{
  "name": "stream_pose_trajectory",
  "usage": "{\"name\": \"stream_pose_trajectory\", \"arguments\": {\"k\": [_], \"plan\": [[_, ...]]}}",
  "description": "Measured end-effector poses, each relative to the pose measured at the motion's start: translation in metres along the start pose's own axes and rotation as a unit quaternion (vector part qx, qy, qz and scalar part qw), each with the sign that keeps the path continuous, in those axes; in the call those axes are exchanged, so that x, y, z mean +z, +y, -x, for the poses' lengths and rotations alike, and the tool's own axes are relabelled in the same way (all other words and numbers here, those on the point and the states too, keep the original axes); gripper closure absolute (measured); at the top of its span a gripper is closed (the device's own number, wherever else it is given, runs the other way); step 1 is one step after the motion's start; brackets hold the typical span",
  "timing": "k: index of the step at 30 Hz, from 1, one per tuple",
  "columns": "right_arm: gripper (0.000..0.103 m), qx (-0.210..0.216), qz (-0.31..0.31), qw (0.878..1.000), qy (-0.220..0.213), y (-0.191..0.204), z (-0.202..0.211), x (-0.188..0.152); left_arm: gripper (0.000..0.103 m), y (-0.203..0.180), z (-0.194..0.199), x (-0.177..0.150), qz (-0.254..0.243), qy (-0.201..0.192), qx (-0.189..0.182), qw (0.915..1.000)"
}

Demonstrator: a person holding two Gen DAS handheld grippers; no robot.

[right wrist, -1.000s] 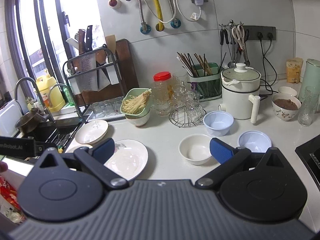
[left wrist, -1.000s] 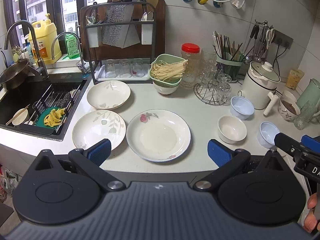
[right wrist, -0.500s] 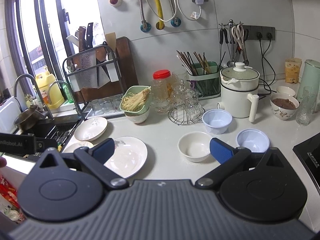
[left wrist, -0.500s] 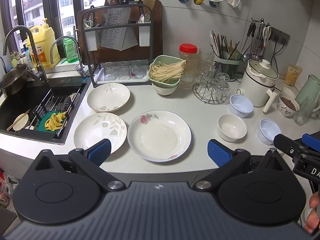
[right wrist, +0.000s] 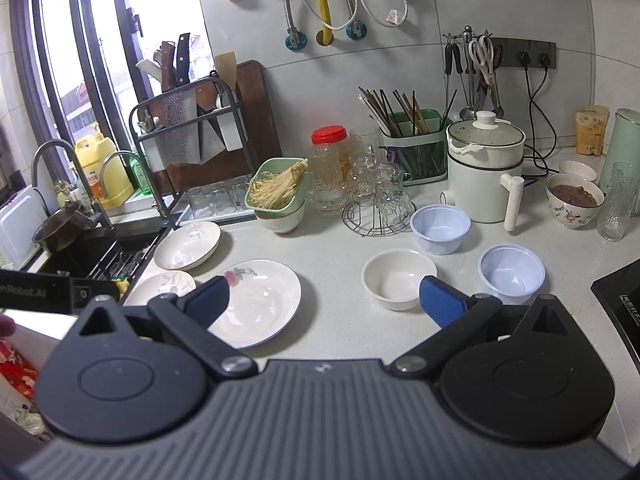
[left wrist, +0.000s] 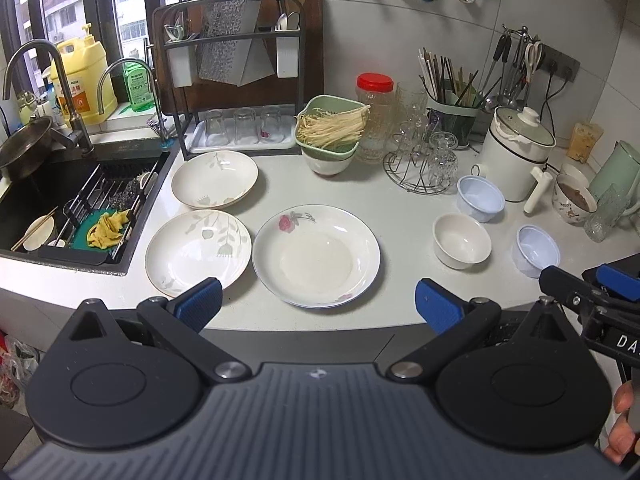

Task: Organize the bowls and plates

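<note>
Three plates lie on the white countertop (left wrist: pixel 400 216) in front of you: the rose-patterned plate (left wrist: pixel 316 255) sits nearest the counter's front edge, the leaf-patterned plate (left wrist: pixel 198 252) lies just left of it beside the sink (left wrist: pixel 48 200), and a third cream plate (left wrist: pixel 215 179) rests farther back, near the glass tray under the knife rack (left wrist: pixel 232 60). To the right of the rose plate stand three empty bowls, apart from one another: a white bowl (left wrist: pixel 461 241), a pale blue bowl (left wrist: pixel 480 199) behind it near the white electric pot (left wrist: pixel 518 160), and a second pale blue bowl (left wrist: pixel 537 251) at the near right. Your left gripper (left wrist: pixel 316 306) hangs at the counter's front edge with its blue pads spread wide, holding nothing. Your right gripper (right wrist: pixel 324 300) is likewise spread wide and empty, its left pad over the rose plate and its right pad over the white bowl's near rim.
</note>
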State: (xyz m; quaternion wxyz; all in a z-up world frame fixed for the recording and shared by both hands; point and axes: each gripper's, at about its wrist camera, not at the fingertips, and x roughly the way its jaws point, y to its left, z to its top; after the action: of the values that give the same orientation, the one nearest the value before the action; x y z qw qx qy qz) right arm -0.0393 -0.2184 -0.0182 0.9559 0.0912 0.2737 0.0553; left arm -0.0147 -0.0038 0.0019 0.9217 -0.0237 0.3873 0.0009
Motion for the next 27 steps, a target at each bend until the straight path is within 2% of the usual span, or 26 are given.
{"name": "stream_pose_trajectory", "arguments": {"k": [12,23,27], "plan": [[0.0,-0.001,0.001,1.0,0.008,-0.003,0.002,0.001,0.0,-0.007,0.0,-0.001,-0.003,0.002,-0.006,1.0],[0.0,-0.015,0.0,1.0,0.007,-0.011,0.002,-0.002,0.0,-0.009,-0.01,-0.006,0.017,0.021,-0.01,0.9996],[0.0,-0.002,0.001,1.0,0.022,-0.012,-0.004,-0.008,0.0,-0.01,-0.018,-0.007,0.03,0.028,-0.009,0.9991]]}}
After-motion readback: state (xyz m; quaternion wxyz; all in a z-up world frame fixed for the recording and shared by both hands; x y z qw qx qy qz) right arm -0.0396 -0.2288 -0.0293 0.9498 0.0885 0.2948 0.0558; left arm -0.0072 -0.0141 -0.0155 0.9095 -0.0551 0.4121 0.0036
